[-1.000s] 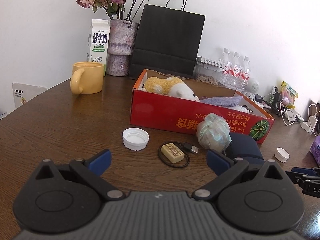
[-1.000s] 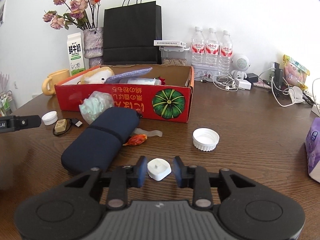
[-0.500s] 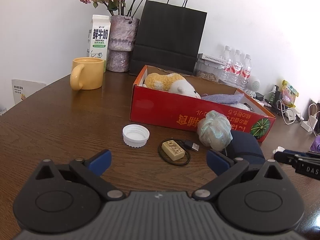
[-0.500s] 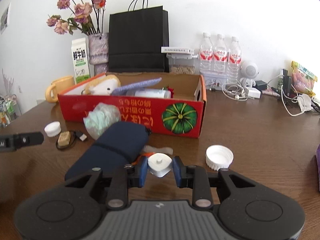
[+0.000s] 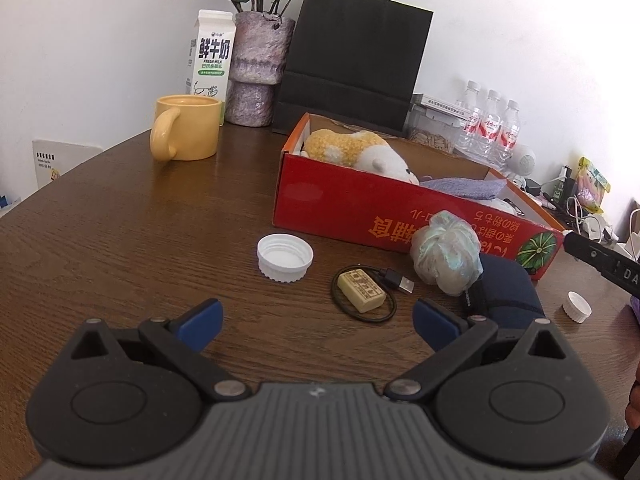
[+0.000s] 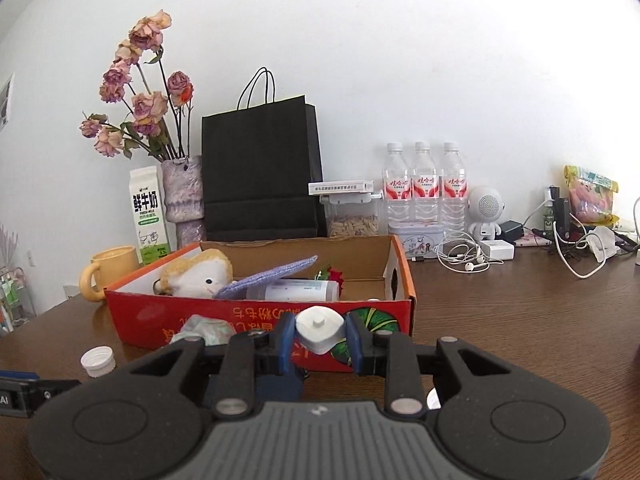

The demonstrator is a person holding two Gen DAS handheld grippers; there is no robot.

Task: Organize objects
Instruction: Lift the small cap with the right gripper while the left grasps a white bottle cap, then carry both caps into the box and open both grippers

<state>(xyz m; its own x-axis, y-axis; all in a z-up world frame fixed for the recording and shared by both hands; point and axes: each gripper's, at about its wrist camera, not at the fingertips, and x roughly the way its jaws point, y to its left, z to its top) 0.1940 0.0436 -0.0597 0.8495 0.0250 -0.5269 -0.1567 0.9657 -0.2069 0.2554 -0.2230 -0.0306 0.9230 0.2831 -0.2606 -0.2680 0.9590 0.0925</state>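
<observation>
While my right tongs (image 6: 320,338) grip a small white cap (image 6: 319,329) between their blue pads, having just closed on it, they hold it above the table in front of the red box (image 6: 256,316). My left tongs (image 5: 318,322) hang wide apart over the brown table (image 5: 120,240), holding nothing. Just beyond them lie a tan block inside a looped black cable (image 5: 363,291), a white lid (image 5: 285,257), a pale mesh ball (image 5: 447,257) against the box, and a dark blue pouch (image 5: 506,298). Inside the box rest a plush toy (image 6: 198,274), a purple cloth (image 6: 268,274) and a bottle (image 6: 296,290). Behind it stand a yellow mug (image 5: 186,132), milk carton (image 5: 210,56), vase (image 5: 260,68) and black bag (image 6: 260,176).
</observation>
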